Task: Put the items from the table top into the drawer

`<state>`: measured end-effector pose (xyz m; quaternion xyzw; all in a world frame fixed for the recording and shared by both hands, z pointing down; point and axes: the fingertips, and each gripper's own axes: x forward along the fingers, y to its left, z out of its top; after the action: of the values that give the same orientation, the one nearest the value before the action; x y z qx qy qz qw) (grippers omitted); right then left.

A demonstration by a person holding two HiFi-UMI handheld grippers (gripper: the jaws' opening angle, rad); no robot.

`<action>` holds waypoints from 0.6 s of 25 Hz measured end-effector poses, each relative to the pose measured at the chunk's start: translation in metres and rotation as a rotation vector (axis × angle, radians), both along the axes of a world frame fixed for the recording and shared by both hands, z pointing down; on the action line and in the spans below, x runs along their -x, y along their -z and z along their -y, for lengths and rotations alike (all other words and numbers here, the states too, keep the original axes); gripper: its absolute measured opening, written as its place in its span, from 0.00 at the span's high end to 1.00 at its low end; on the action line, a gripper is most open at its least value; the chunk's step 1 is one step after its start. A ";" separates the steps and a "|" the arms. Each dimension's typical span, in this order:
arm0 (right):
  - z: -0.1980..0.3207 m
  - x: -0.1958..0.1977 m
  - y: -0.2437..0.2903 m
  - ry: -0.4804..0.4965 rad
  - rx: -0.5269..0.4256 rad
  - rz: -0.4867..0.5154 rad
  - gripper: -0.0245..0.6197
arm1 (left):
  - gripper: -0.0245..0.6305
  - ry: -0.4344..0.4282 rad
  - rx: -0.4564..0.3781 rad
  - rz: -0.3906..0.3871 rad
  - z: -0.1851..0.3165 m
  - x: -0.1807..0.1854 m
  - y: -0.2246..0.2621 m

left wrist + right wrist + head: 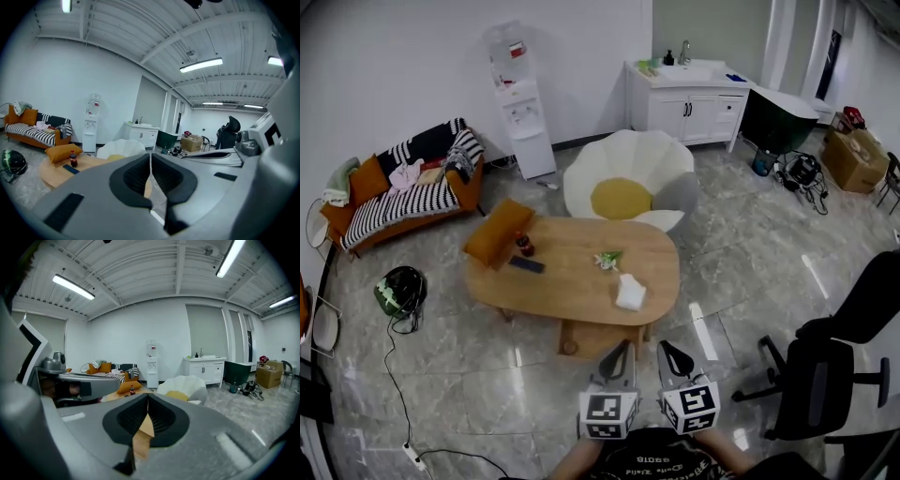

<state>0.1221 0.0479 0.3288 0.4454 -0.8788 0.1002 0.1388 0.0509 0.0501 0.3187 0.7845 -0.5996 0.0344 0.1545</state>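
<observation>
A light wooden oval table (572, 281) stands ahead of me on the floor. On it lie an orange cushion (499, 232), a small cola bottle (524, 246), a dark flat phone-like item (526, 265), a green sprig (607, 259) and a white folded cloth (630, 292). A wooden drawer front (598, 336) shows under the table's near edge. My left gripper (625, 346) and right gripper (665, 347) hover side by side just short of that edge, both shut and empty. The left gripper view shows its jaws (150, 157) closed, with the cushion (63, 152) and bottle (72, 158) far left. In the right gripper view the jaws (147, 397) meet.
A white flower-shaped chair (628, 178) stands behind the table, with a striped sofa (403, 192) at left and a water dispenser (523, 103) by the wall. A black office chair (834, 366) is at my right. A helmet (400, 289) and a cable lie on the floor at left.
</observation>
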 end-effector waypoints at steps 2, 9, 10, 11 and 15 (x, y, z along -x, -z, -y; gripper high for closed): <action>0.006 0.011 0.000 -0.011 0.005 0.004 0.95 | 0.94 -0.013 0.007 -0.003 0.007 0.010 -0.003; 0.028 0.045 -0.008 -0.060 0.041 0.002 0.92 | 0.94 -0.070 0.020 0.010 0.027 0.041 -0.014; 0.031 0.048 -0.008 -0.069 0.042 0.003 0.92 | 0.94 -0.080 0.020 0.010 0.029 0.044 -0.014; 0.034 0.051 -0.008 -0.076 0.042 0.005 0.91 | 0.94 -0.089 0.021 0.008 0.031 0.047 -0.014; 0.046 0.062 -0.007 -0.090 0.058 0.022 0.80 | 0.94 -0.114 0.032 0.006 0.043 0.056 -0.016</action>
<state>0.0603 0.0015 0.3357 0.4792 -0.8561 0.1366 0.1376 -0.0051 0.0072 0.3350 0.8147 -0.5537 0.0552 0.1632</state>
